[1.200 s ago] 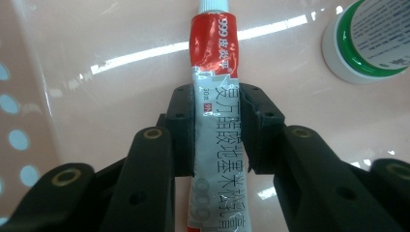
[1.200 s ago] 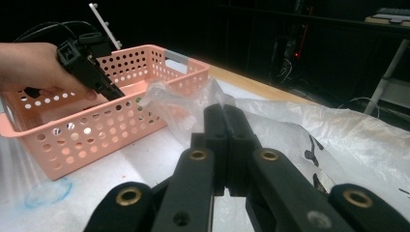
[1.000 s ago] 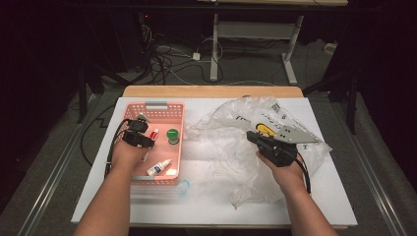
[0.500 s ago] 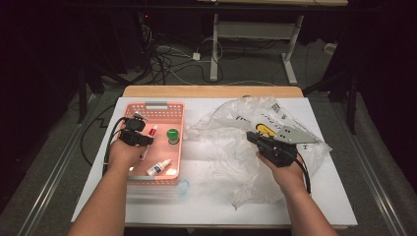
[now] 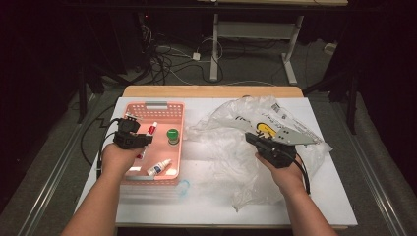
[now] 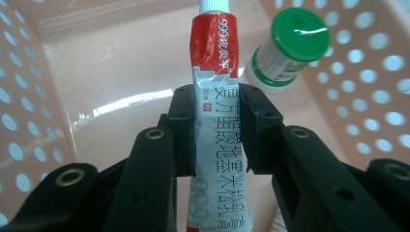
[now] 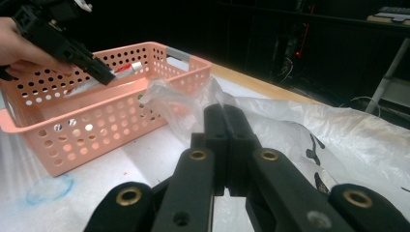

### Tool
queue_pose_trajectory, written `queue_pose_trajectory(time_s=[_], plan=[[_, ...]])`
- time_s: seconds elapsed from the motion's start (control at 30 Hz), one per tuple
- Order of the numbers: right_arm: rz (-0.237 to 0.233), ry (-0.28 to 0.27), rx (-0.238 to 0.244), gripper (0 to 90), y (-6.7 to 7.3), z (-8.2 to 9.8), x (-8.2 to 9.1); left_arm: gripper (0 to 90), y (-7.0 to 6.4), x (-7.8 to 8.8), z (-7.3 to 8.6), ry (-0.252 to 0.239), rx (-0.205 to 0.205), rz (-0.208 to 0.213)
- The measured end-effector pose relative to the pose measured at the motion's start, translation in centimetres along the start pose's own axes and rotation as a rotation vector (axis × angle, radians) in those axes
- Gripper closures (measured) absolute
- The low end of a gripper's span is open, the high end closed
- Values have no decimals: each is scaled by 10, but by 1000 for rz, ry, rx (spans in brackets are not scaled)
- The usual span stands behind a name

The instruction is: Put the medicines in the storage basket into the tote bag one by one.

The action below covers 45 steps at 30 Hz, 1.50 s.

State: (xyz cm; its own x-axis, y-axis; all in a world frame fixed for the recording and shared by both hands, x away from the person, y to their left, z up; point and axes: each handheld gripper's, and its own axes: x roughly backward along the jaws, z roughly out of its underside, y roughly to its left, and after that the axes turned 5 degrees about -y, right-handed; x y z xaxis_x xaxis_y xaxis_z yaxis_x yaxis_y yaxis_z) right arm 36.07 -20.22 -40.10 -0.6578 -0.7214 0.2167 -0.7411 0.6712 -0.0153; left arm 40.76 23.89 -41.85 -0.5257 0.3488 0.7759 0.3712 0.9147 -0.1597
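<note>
The left tool [image 6: 217, 130] grips a red and white tube [image 6: 216, 96] printed "999", inside the pink basket [image 5: 177, 110]. Just beyond its tips lies a green-capped bottle [image 6: 285, 48]. The right tool [image 7: 225, 145], jaws shut together, pinches the clear plastic bag [image 7: 309, 125] beside the basket.

A salmon-pink basket [image 5: 156, 105], dotted with round holes, is showing a grey handle. The ointment tube [image 6: 216, 111] is wearing red above silver-grey, with dark lettering and a white cap. The small bottle [image 6: 284, 48] is carrying a green lid and a green-banded white label. The clear plastic bag [image 5: 231, 147] is bearing black and yellow print. Both grippers are showing black.
</note>
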Motion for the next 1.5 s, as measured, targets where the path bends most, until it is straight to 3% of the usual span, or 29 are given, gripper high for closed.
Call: queue_pose_trajectory(time_s=[0.2, 0.47, 0.6, 0.9, 1.07, 1.17, 1.23, 1.5], plan=[[0, 1, 2, 900, 1, 0, -1, 678, 0, 4, 7, -10, 10, 12], [-2, 2, 6, 900, 2, -1, 0, 678, -13, 24, 14, -97, -46, 22], [-2, 1, 8, 900, 3, -1, 1, 678, -20, 33, 25, -146, -59, 47], [-5, 5, 11, 900, 4, 0, 0, 678, -36, 44, 45, -219, -116, 42], [-3, 4, 13, 900, 4, 0, 1, 679, -38, 47, 53, -278, -119, 56], [-3, 5, 5, 900, 4, 0, 2, 679, -36, 50, 58, -336, -90, 89], [-3, 5, 4, 900, 4, 0, 2, 679, -36, 51, 56, -336, -106, 80], [-1, -3, 6, 900, 3, -1, 3, 679, -44, 52, 53, -360, -119, 118]])
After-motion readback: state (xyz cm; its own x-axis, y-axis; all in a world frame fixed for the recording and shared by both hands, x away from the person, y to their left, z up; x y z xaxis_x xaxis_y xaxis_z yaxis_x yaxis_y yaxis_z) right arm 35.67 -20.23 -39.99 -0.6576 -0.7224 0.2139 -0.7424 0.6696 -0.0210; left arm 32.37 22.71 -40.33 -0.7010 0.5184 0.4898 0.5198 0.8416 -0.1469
